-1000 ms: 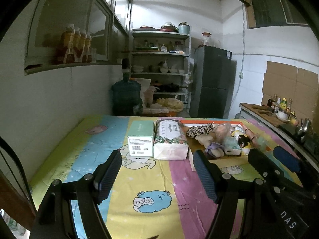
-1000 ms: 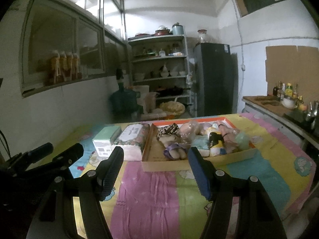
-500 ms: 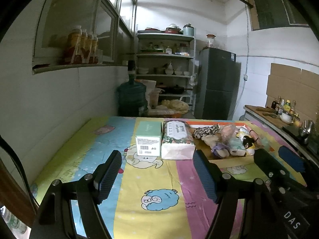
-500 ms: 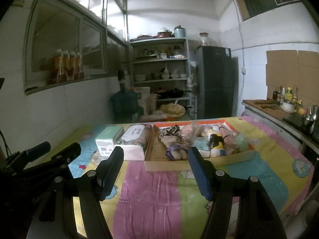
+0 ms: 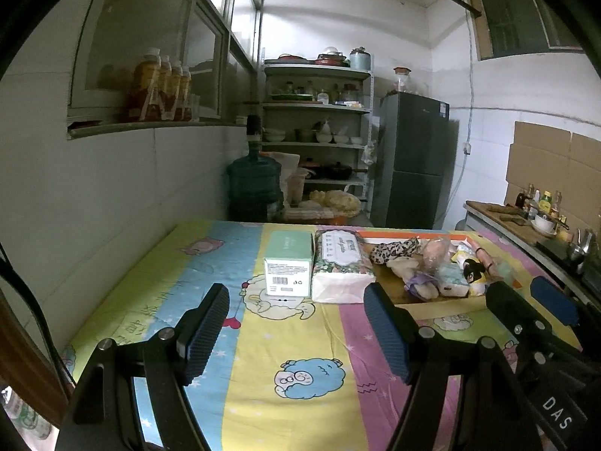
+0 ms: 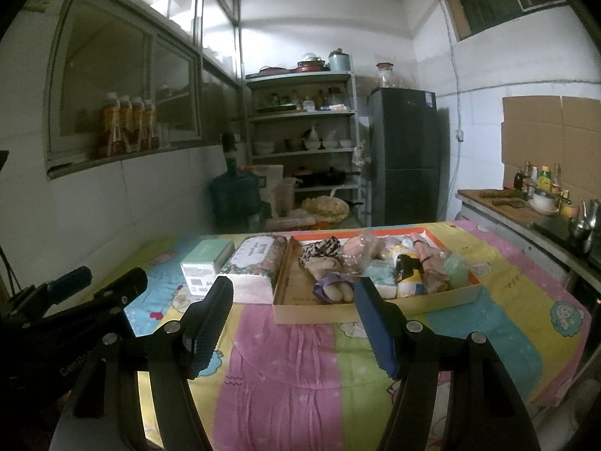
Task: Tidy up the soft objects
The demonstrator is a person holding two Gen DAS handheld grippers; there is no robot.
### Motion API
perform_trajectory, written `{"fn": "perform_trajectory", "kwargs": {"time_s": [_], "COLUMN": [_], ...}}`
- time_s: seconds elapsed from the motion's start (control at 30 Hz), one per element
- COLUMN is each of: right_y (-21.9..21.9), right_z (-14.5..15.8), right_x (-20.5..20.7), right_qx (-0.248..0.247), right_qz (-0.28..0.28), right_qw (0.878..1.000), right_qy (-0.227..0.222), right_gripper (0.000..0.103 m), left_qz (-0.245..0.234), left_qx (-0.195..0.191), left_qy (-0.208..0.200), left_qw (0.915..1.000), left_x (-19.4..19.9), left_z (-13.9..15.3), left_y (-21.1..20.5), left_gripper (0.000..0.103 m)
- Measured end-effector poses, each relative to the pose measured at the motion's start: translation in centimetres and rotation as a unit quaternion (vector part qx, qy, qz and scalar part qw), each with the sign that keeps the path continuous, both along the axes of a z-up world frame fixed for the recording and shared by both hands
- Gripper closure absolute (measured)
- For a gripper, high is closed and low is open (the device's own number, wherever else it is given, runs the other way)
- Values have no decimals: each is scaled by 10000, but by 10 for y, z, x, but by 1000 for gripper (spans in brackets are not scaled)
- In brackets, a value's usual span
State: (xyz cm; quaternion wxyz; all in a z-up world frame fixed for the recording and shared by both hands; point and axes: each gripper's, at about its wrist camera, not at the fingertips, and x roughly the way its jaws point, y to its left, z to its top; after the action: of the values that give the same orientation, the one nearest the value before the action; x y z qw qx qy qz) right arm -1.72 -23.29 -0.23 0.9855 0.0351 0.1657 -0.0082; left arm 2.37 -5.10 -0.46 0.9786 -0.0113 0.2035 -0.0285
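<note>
Soft toys [image 6: 379,263] lay piled in the tray [image 6: 443,295] on the worktop [image 6: 300,357]; sorted or not, can't tell. Left gripper [image 5: 296,323] and right gripper [image 6: 293,315]: jaws wide apart, holding nothing.

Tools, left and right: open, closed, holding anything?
Left tool: open, holding nothing, above the table.
Right tool: open, holding nothing, short of the box.

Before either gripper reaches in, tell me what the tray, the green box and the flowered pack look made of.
Tray: matte cardboard, judging by its tan walls and folded edges.
Green box: thin printed card, sharp corners, barcode on its front.
Flowered pack: probably soft glossy plastic film over tissues; its sides bulge and crease.
</note>
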Motion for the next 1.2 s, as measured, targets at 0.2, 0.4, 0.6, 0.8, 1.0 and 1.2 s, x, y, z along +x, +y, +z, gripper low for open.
{"fn": "perform_trajectory", "kwargs": {"time_s": [0.2,0.4,0.6,0.8,1.0,1.2], "right_y": [0,0,0,0,0,1], "right_z": [0,0,0,0,0,0], "right_x": [0,0,0,0,0,0], "right_qx": [5,8,6,8,3,10], "right_qz": [6,17,15,19,16,30], "right_qw": [10000,10000,10000,10000,10000,10000], "right_qy": [-2,8,4,3,-2,6], "right_gripper": [34,34,34,34,34,34], "left_qz": [11,14,18,13,12,19], "left_qx": [2,3,4,6,4,6], "left_qy": [-2,-3,-4,-3,-3,3], "left_qw": [10000,10000,10000,10000,10000,10000], "left_x": [0,0,0,0,0,0], "left_z": [0,0,0,0,0,0], "left_y": [1,3,3,3,3,4], "left_gripper": [29,29,29,29,29,29]}}
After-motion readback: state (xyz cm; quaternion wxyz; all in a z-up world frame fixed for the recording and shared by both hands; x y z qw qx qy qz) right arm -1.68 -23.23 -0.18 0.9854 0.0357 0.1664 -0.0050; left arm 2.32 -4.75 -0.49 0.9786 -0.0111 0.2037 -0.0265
